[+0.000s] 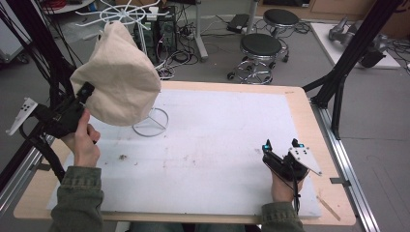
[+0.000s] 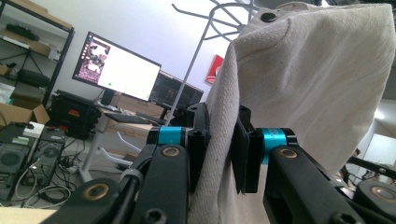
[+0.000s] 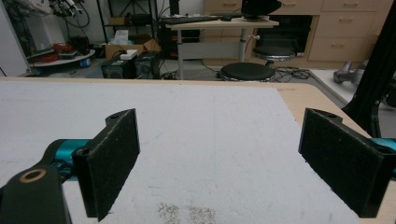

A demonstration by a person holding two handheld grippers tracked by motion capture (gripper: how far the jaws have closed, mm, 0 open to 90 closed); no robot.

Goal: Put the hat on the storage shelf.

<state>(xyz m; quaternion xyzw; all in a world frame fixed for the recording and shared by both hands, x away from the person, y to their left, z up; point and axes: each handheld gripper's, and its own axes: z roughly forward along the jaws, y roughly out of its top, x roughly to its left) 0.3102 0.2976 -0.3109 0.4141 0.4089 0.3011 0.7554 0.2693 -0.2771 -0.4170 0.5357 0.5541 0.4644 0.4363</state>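
Left gripper (image 2: 219, 149): clamped on a fold of the cloth bag (image 1: 118, 77), fabric squeezed between both black pads, barely any gap left. Raised off the table's left edge, pointing up and away toward the bag.

Cloth bag: cream canvas, draped over the white wire stand (image 1: 151, 122), right at the tips of the left gripper and rising above them. A dark snap button (image 2: 268, 17) up near the top, well above the jaws.

Wire stand: round base ring on the white mat (image 1: 217, 145), just past and right of the left gripper; spokes poking out above the bag.

Right gripper (image 3: 219, 158): jaws spread wide, nothing between them, just bare mat ahead. Low near the table's front right, well apart from bag and stand.

Crumbs (image 3: 187, 212): little speckled patch right under the right gripper's jaws.
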